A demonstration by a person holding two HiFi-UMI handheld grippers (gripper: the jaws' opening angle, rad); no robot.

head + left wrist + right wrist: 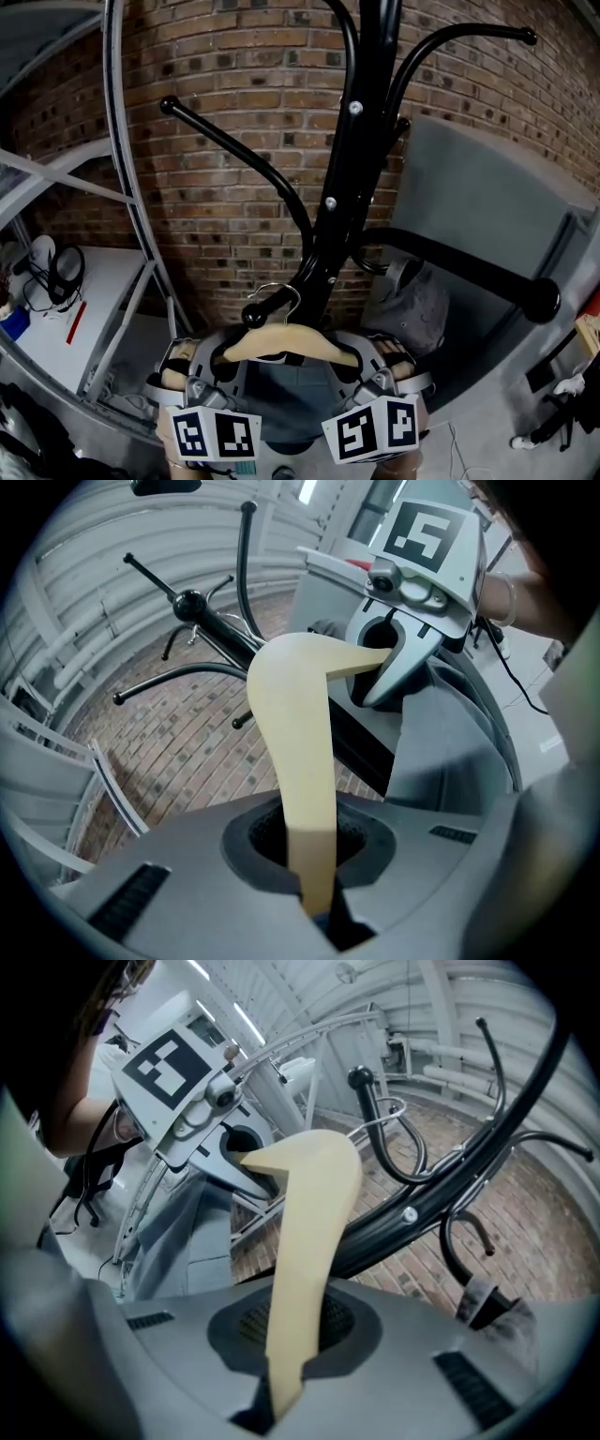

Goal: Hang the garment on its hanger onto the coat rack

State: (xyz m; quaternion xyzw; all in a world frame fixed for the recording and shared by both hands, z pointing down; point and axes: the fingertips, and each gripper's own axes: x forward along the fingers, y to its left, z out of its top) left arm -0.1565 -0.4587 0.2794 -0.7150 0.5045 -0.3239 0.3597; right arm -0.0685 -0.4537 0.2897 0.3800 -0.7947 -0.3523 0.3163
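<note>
A pale wooden hanger (291, 343) carries a grey-blue garment (289, 405) low in the head view, in front of the black coat rack (349, 159). Its metal hook (278, 296) sits right by the knob end of a low rack arm (254, 315); whether it rests on the arm I cannot tell. My left gripper (219, 364) is shut on the hanger's left end (302, 761), and my right gripper (371, 364) is shut on the right end (305, 1241). Each gripper view shows the other gripper across the hanger: the right one (398, 663), the left one (239, 1162).
A brick wall (234, 103) stands behind the rack. A grey bag (419, 307) hangs by a thick lower arm (469, 270) on the right. A metal frame (131, 187) and a white table (84, 309) with headphones stand at the left. A grey panel (487, 197) is at the right.
</note>
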